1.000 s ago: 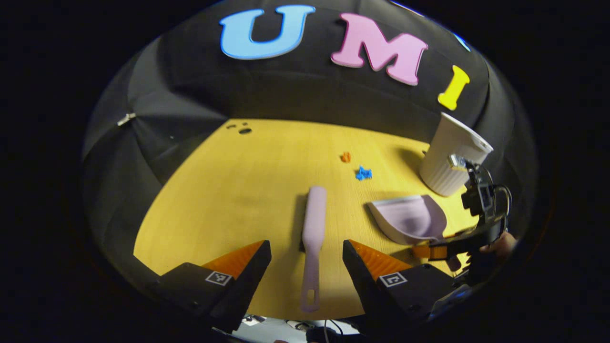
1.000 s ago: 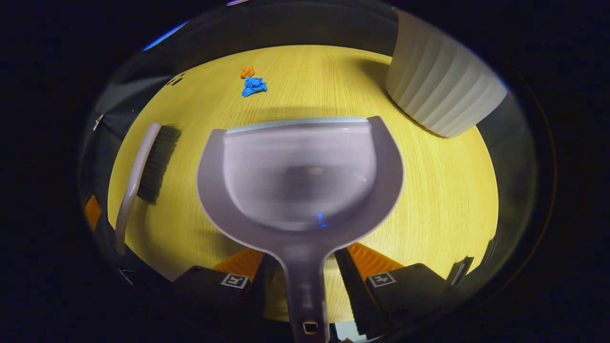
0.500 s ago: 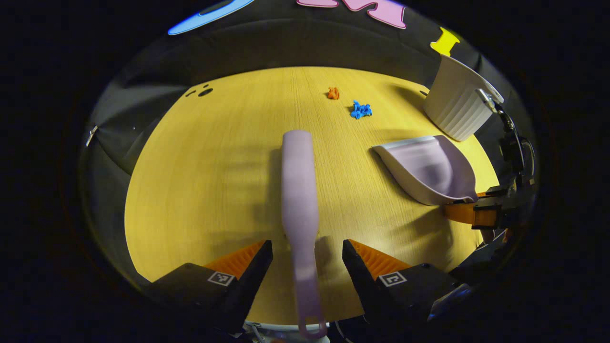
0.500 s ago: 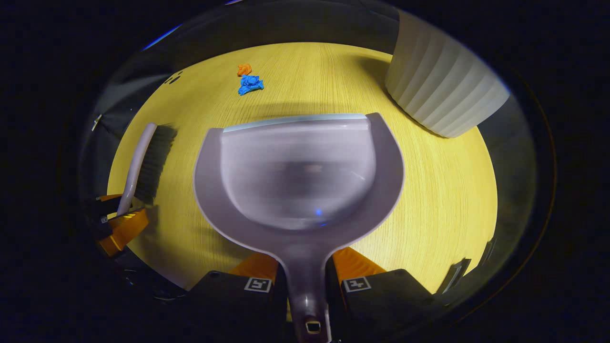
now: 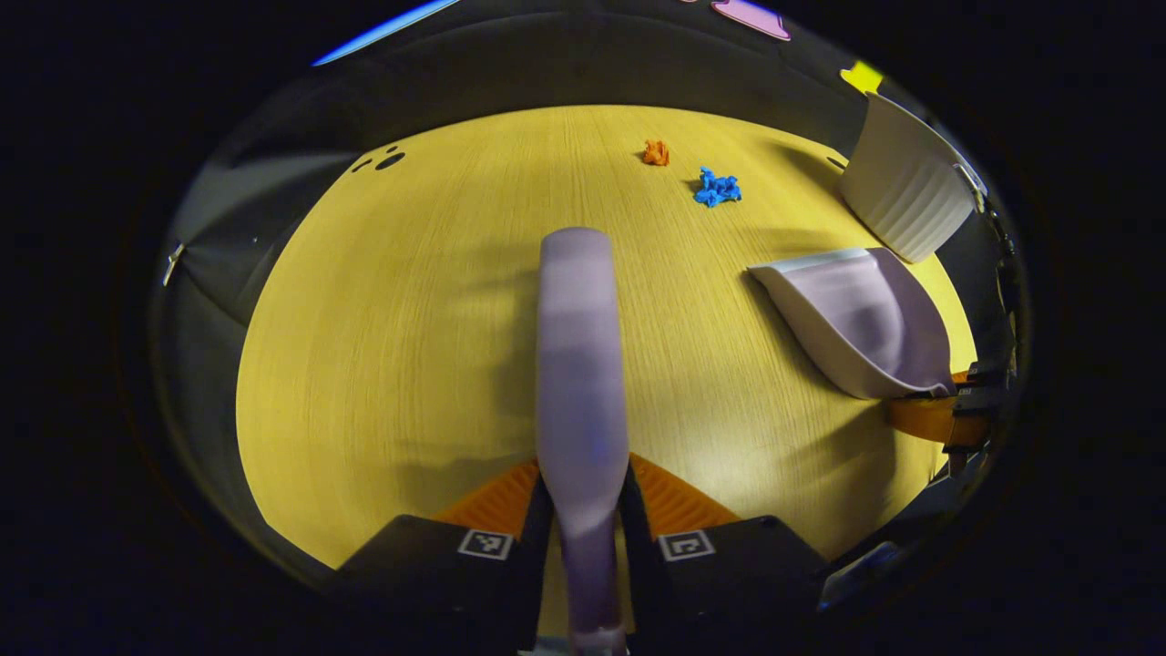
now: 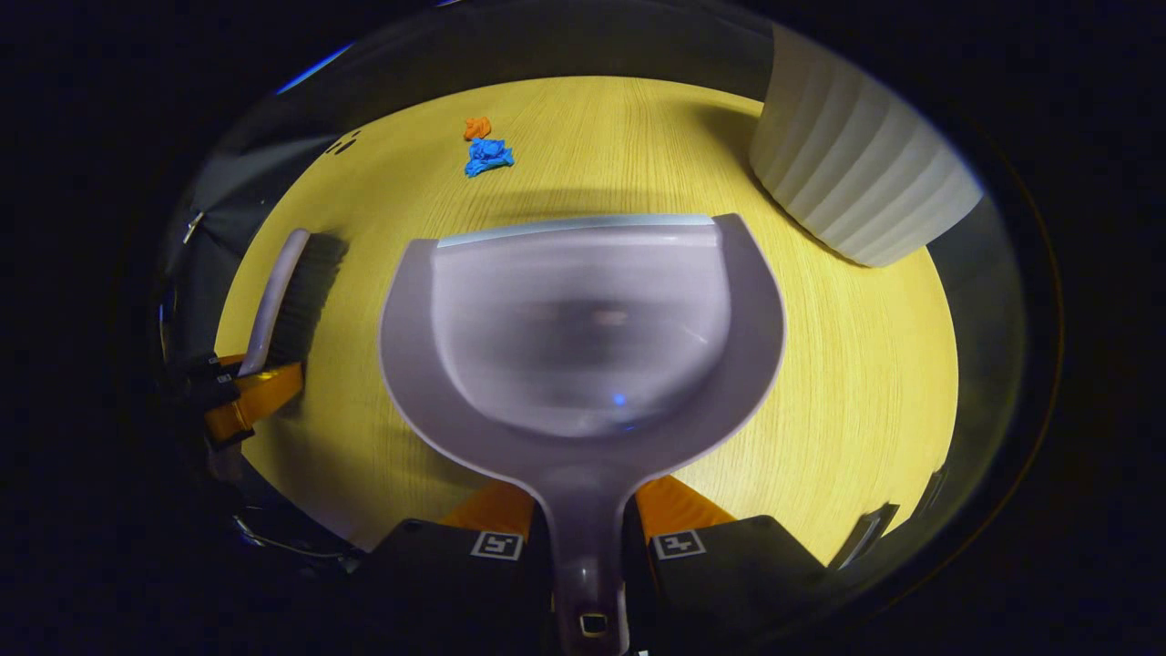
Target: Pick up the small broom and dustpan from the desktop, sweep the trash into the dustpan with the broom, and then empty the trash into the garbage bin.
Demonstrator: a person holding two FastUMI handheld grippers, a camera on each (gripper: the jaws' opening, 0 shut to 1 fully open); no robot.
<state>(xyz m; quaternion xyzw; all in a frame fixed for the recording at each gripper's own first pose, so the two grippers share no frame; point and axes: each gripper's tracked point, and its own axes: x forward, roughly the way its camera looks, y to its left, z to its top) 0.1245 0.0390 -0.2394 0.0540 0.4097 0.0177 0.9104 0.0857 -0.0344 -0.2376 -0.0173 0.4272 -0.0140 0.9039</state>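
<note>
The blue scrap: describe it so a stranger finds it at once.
Start at the white ribbed bin on the yellow desktop. Beyond the dustpan's open lip lie two crumpled bits of trash; the blue scrap is the bigger, nearer the bin than the orange scrap.

Yellow wood-grain desk inside a black cloth booth

The yellow wood-grain desk point(image 5: 410, 319) runs from the near edge out to a curved far edge, its grain lines heading away toward the back, with soft shadows lying across its middle. At its far left corner sits a small cluster of dark round holes point(image 5: 383, 162), one larger than the others. The black cloth wall point(image 5: 565, 64) rises behind the far edge and wraps round the left side, where a small silver metal clip point(image 5: 171, 264) is fixed to the fabric.
</note>
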